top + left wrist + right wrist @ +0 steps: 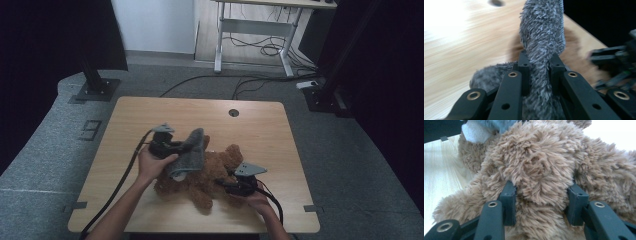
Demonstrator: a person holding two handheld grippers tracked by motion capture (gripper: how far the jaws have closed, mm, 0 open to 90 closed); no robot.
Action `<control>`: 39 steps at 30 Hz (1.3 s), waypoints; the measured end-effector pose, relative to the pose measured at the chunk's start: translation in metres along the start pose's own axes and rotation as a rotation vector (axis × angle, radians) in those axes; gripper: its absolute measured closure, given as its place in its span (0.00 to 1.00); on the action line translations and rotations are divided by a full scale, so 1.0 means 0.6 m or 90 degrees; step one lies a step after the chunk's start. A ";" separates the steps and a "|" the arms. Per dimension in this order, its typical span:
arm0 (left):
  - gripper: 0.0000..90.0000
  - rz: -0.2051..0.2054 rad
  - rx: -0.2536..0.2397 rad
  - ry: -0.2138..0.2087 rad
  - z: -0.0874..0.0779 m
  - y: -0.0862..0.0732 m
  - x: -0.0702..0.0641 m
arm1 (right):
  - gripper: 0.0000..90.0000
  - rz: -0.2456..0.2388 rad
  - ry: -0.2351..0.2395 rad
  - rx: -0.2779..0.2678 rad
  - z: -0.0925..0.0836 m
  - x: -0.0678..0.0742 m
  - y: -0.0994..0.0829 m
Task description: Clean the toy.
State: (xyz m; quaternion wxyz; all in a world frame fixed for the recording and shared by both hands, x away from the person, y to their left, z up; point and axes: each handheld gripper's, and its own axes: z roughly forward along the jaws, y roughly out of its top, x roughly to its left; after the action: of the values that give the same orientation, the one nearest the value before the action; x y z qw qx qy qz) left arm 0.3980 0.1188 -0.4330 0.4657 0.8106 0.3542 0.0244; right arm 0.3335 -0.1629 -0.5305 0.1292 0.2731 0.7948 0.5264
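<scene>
Here, left gripper (pixel 176 148) raised, pinching grey cloth (pixel 190 152); right gripper (pixel 235 184) low, clamped on teddy bear (pixel 207 175).

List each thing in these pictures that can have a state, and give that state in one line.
Teddy bear: lying on the table, clamped by the right gripper.
Grey garment: partly lifted off the bear, pinched by the left gripper.
Left gripper: shut on the garment.
Right gripper: shut on the bear's plush.

Item one: brown plush bear (pixel 207 175), which I see lying sprawled on the bench. Item two: grey fuzzy garment (pixel 190 152), lifted partly above it.
</scene>
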 end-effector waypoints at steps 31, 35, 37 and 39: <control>0.85 0.007 0.063 -0.019 0.075 -0.007 -0.034 | 0.39 0.130 0.008 0.005 -0.028 -0.044 -0.012; 0.85 0.020 0.061 -0.011 0.077 0.016 -0.046 | 0.42 0.122 0.005 0.001 -0.031 -0.044 -0.010; 0.85 0.027 0.064 -0.011 0.084 0.031 -0.055 | 0.42 0.120 0.002 0.000 -0.031 -0.044 -0.010; 0.84 0.034 0.069 -0.013 0.095 0.046 -0.066 | 0.42 0.113 -0.003 0.000 -0.032 -0.042 -0.010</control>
State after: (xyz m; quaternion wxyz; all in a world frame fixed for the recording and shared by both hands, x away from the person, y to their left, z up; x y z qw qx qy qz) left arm 0.4050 0.0446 -0.4322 0.4240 0.8439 0.3286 0.0095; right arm 0.3431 -0.1936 -0.5300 0.0838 0.3436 0.7671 0.5352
